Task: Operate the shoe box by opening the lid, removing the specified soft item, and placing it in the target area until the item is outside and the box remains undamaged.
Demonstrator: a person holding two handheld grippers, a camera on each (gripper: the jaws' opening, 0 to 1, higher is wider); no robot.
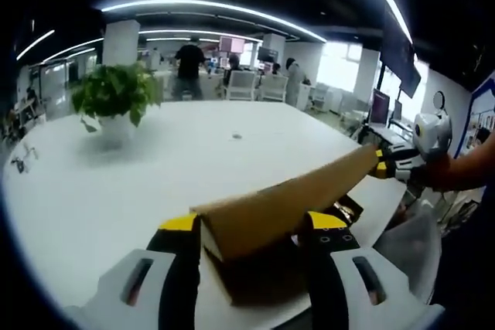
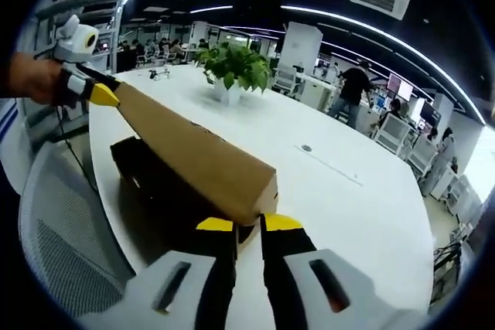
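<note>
One brown cardboard lid (image 1: 298,195) is held up off one dark shoe box (image 2: 158,183), which sits on the edge of a white table (image 1: 116,183). Two grippers hold the lid, one at each end. The left gripper (image 1: 251,229) has its jaws spread apart with the lid's corner between them. The right gripper (image 2: 246,226) has its jaws pinched nearly together on the other corner of the lid. The soft item cannot be made out inside the dark box. One potted plant (image 1: 116,98) stands well back on the table. One mesh chair (image 2: 66,229) stands beside the table.
</note>
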